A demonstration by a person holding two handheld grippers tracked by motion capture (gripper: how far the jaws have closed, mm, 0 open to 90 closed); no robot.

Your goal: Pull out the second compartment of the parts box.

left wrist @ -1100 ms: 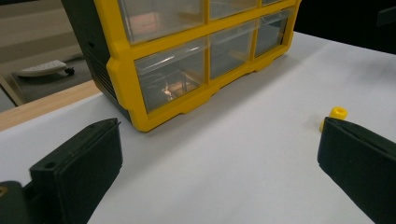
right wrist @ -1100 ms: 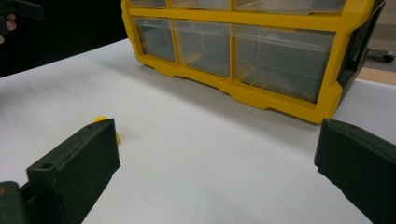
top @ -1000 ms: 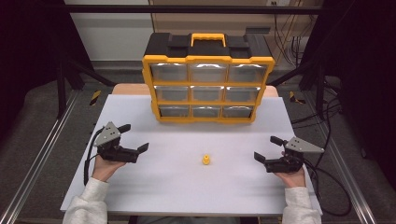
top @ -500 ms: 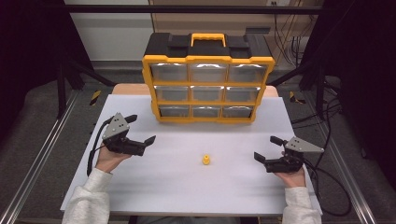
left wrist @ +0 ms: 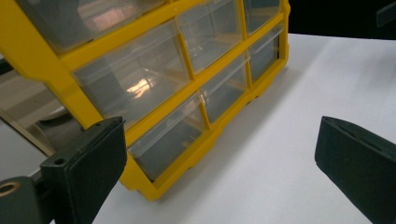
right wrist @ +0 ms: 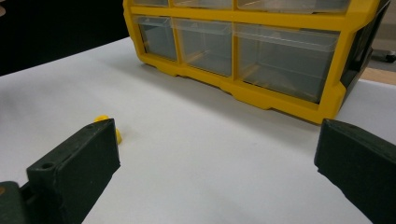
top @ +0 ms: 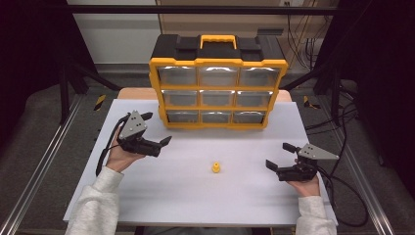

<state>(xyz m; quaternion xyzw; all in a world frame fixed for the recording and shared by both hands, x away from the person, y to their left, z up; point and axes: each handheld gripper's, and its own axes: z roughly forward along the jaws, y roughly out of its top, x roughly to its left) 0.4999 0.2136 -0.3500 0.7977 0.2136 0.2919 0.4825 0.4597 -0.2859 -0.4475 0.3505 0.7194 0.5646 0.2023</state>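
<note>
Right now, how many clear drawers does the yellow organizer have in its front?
9, in three rows of three on the drawer organizer: top row, middle row, bottom row. All are shut, and none looks hidden.

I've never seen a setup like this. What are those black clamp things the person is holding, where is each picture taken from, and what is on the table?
A person sits at a white table and holds a hand-operated tool in each hand. Each tool has two black jaws that pinch things. The left gripper and the right gripper both have their jaws open and hold nothing. One picture looks down from above. The other two come from small cameras riding on the tools, looking out between the jaws. On the table stand a yellow drawer cabinet with nine clear drawers and, in front of it, a small yellow piece.
</note>
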